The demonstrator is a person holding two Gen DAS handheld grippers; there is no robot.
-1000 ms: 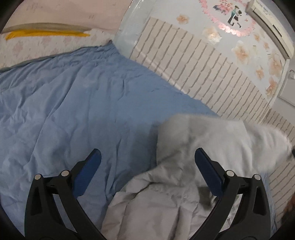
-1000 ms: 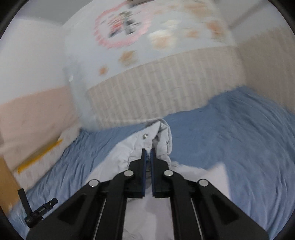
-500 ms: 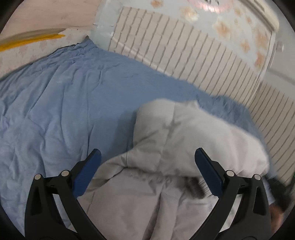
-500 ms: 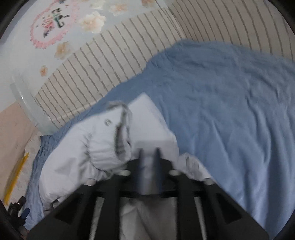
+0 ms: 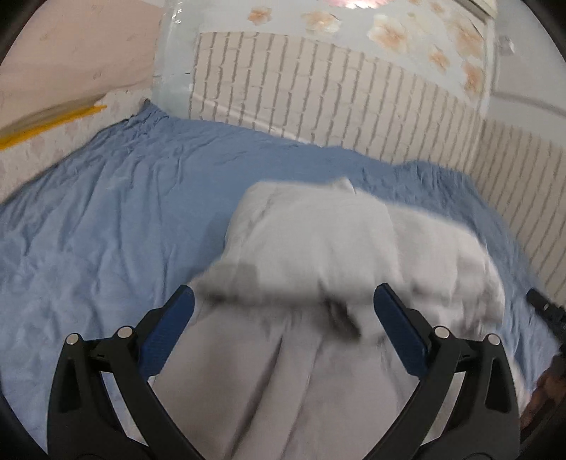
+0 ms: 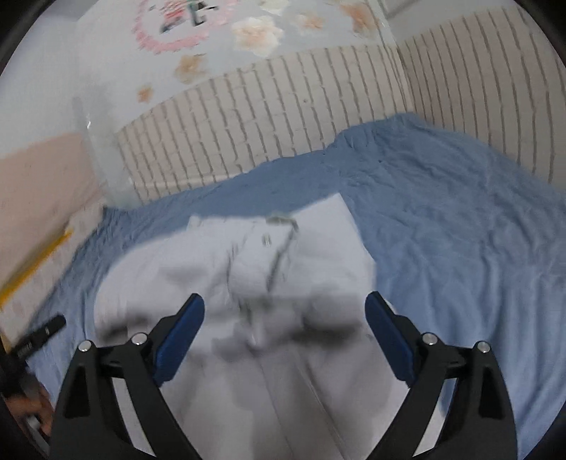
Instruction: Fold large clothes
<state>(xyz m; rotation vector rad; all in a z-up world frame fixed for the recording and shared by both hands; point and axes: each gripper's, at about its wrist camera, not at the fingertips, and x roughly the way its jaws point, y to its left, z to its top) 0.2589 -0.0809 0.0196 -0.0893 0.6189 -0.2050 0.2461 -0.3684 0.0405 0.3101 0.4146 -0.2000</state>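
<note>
A pale grey padded jacket (image 5: 318,247) lay on the blue bedsheet (image 5: 106,212) of a bed, bunched with its upper part folded over onto the body, near the white brick-pattern wall (image 5: 318,88). The left hand-held gripper (image 5: 283,308) hovered above the jacket's lower part with its blue-padded fingers (image 5: 166,336) spread wide, holding nothing. The right hand-held gripper (image 6: 284,311) likewise hung over the jacket (image 6: 265,265), fingers (image 6: 387,332) wide apart and empty. A snap button (image 6: 267,240) showed beside a dark trim line. The fabric was motion-blurred, so its seams could not be made out. Flower stickers (image 6: 256,32) dotted the wall above.
</note>
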